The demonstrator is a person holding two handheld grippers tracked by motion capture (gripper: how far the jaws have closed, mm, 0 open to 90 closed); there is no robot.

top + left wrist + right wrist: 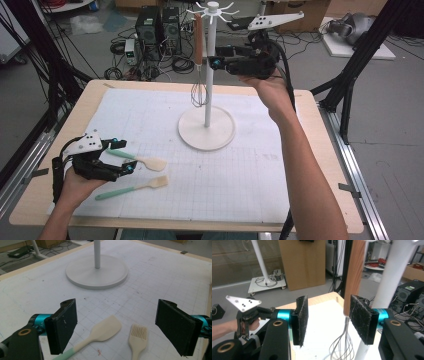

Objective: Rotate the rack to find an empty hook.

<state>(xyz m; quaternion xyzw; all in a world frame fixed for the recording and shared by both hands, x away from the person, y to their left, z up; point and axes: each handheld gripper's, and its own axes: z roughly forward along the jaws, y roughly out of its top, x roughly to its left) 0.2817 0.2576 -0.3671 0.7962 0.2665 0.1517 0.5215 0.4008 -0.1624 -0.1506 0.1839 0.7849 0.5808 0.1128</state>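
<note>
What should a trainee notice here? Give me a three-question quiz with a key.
1. True or false: the whisk hangs from the white rack.
2. What lies on the table just ahead of the left gripper? A) the whisk B) a spatula and a brush C) a cup
3. Is the right gripper open or shut?
Key: 1 true; 2 B; 3 open.

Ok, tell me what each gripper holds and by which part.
Nothing is held. The right gripper stands open beside the whisk hanging on the stand; the left gripper is open above the spatula.
</note>
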